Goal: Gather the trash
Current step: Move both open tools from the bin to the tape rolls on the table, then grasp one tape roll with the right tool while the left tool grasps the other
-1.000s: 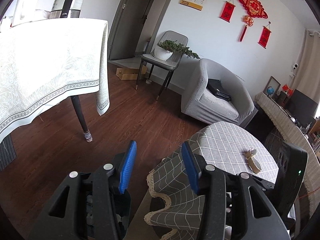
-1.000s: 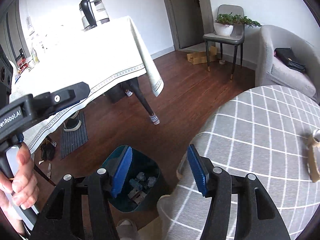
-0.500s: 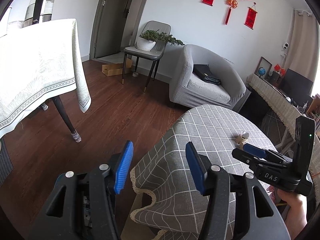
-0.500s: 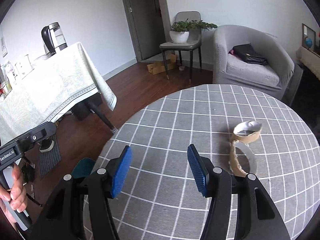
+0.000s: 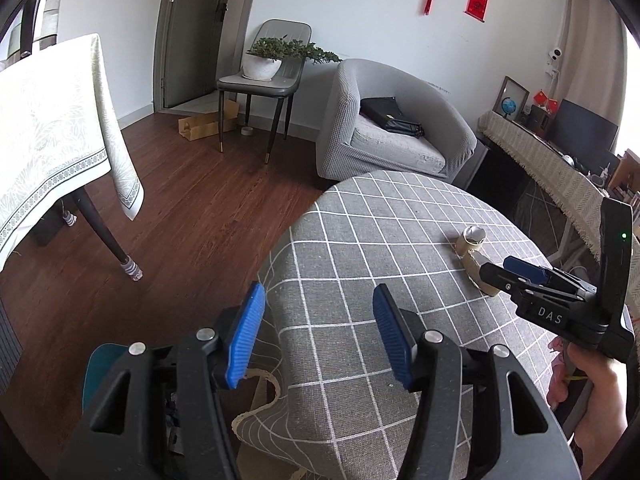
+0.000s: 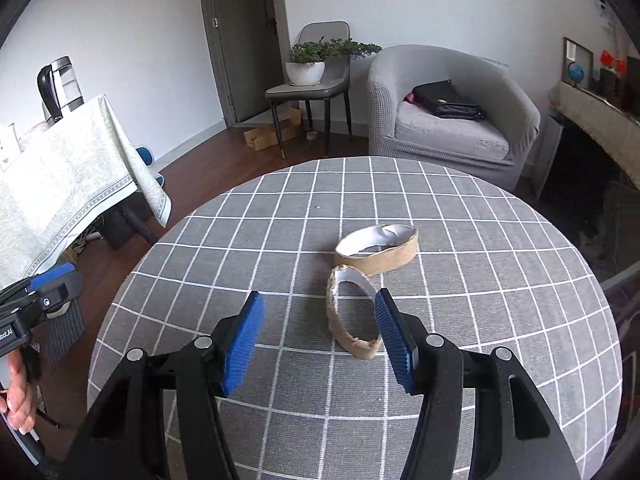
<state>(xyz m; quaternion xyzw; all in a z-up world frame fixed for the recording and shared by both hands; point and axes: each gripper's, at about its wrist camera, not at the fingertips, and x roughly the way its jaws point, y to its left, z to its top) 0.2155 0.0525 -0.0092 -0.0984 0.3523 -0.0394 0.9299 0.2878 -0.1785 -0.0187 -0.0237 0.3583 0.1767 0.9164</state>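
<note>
Cardboard rings [image 6: 362,300] mid-table [image 6: 500,300], right gripper [image 6: 320,338] wide beside them

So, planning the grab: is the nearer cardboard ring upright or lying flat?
Upright on edge: the nearer cardboard ring shows its opening sideways, by the open right gripper.

Both wrist cams face fwd, sharing round table [image 5: 360,240] w/ armchair [image 6: 452,136].

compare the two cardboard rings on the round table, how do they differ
The near ring stands on edge, its opening facing sideways; the far ring lies flat on its rim, opening up. The near ring sits beside the right claw, close to the right finger; the far ring is farther off. The near ring's edge looks ragged; the far ring's looks smoother. Both are squashed brown ovals, white inside, on the checked cloth.
</note>
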